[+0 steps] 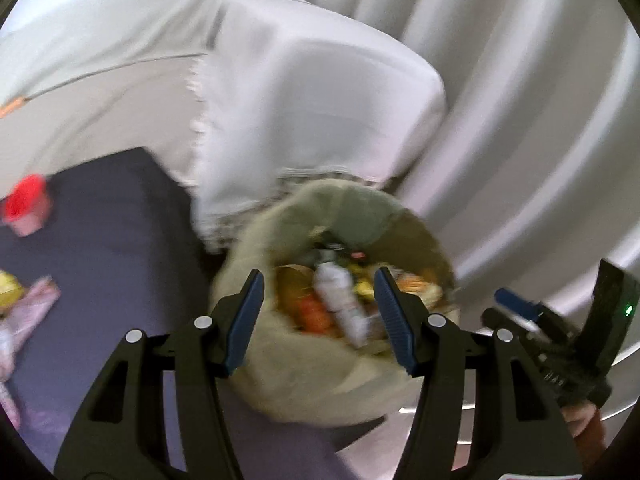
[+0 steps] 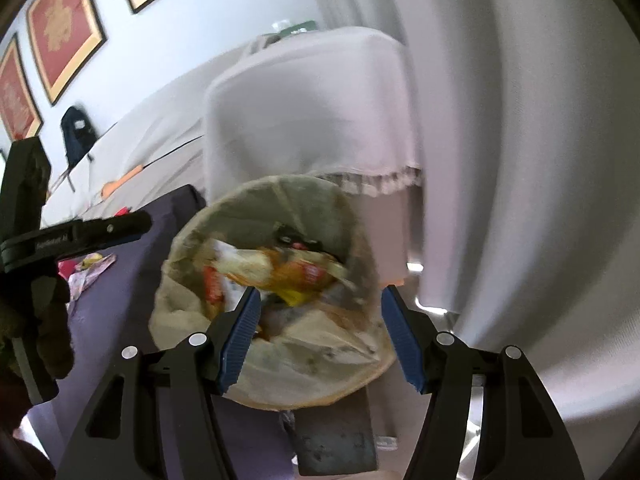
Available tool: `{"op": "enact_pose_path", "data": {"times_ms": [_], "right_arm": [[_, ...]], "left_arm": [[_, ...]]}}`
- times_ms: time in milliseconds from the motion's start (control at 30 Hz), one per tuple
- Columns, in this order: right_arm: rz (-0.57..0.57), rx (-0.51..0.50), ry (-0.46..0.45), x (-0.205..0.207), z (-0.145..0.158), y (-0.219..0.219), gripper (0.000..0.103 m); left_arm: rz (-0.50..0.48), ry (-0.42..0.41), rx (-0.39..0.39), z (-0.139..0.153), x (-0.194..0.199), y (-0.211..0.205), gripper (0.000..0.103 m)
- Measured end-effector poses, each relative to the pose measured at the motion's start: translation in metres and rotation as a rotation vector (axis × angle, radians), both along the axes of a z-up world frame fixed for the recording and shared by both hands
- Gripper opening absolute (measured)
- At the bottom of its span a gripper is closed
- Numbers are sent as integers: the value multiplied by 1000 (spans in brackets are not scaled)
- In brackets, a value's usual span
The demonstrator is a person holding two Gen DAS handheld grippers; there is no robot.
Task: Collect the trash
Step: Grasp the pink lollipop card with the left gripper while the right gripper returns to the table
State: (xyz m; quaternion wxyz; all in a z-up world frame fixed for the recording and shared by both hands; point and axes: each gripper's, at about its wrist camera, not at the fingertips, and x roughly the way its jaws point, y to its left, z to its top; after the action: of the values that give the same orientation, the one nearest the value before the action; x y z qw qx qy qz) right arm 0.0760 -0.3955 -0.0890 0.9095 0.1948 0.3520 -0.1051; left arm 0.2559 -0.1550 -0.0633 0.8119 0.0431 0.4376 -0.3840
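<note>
No readable text, small white lettering on the black bar of the left gripper (image 2: 86,232) too blurred, prints on wrappers in the trash bag (image 2: 280,272) illegible

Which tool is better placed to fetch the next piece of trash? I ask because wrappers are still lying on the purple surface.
Left, probably. The left tool is open and empty, and the wrappers and red-lidded cup lie on its side. The right tool, also open, hangs over the trash basket, farther from them.
</note>
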Motion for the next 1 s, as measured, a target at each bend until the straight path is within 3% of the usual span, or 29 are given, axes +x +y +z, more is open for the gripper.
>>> {"op": "enact_pose_path", "data": {"times_ms": [200, 400, 533, 667, 833, 1000], "right_arm": [[97, -5, -33, 36, 13, 41, 65], [286, -68, 39, 87, 19, 115, 65], [376, -58, 63, 112, 17, 158, 65], [444, -56, 77, 134, 15, 198, 65], [491, -99, 115, 153, 14, 229, 65], [509, -124, 147, 164, 10, 239, 65]], "left_arm": [[143, -36, 60, 6, 8, 84, 54], [305, -60, 95, 6, 19, 191, 54], [343, -45, 109, 1, 27, 242, 54], [312, -32, 95, -6, 31, 273, 54], [181, 1, 72, -17, 41, 292, 54], [73, 1, 134, -33, 48, 285, 54]]}}
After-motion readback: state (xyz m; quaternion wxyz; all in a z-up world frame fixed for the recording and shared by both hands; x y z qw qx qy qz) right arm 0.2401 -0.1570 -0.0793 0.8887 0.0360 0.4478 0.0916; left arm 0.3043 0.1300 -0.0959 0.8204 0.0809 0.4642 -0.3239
